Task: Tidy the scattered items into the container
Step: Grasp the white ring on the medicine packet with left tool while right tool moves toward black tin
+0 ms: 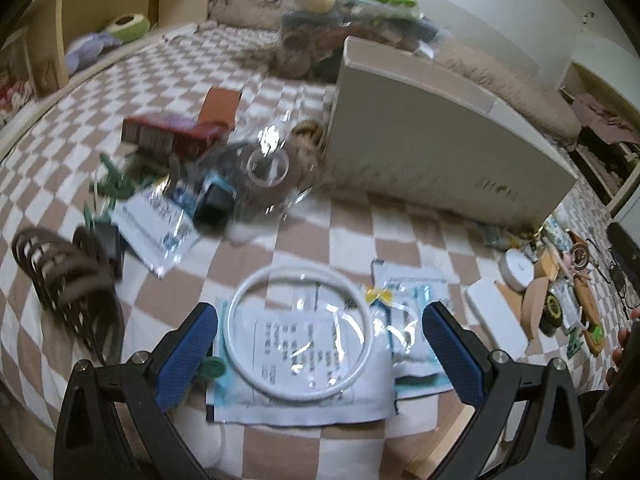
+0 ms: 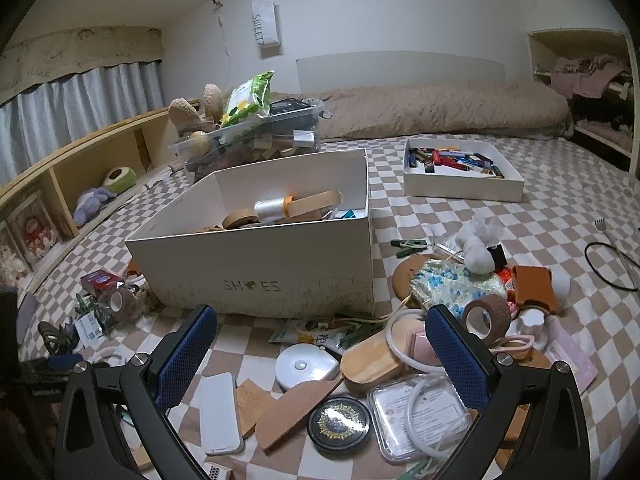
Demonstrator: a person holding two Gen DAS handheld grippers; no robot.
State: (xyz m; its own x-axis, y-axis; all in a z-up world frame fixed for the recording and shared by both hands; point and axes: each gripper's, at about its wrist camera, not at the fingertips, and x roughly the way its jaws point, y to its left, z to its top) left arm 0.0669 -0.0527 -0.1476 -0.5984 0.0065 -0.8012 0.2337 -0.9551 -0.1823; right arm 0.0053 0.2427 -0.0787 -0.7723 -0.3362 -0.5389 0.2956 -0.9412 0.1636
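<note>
We judge the job barely begun: the white cardboard shoe box [image 2: 256,264] mid-frame holds some pieces, clutter covers the checkered bed [image 2: 540,216], both grippers' fingers [image 1: 190,350] [image 2: 456,354] spread, empty.

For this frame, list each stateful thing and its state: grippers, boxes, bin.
left gripper: open, empty, over a white ring
right gripper: open, empty
white shoe box: lidless, partly filled
shallow white tray: open, holding small items
clear plastic bin: open, overfilled
</note>
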